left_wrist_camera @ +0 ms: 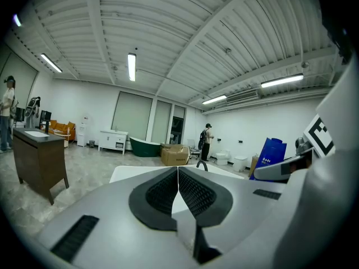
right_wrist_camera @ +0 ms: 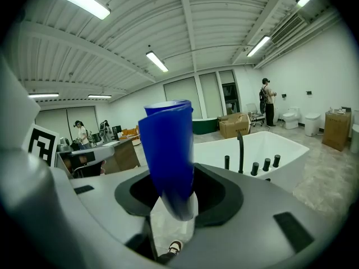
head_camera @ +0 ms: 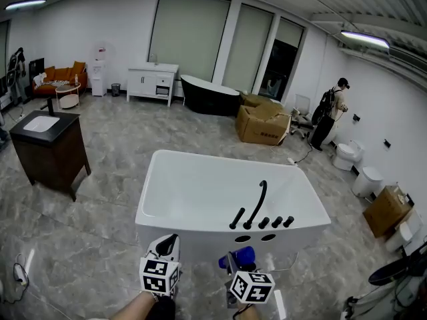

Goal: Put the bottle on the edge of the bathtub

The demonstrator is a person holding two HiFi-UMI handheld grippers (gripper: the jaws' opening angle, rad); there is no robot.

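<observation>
Gripping the blue bottle near one end, the right hand-held gripper has its jaws partly apart, both pads pressed on the bottle's sides. The rest of the bottle sticks out past the jaw tips. In the head view the bottle is in the air just in front of the white bathtub's near wall, not on its edge. The left hand-held gripper is clenched, pads meeting with nothing between them, and hovers beside the right one. A black faucet stands on the tub's near rim.
</observation>
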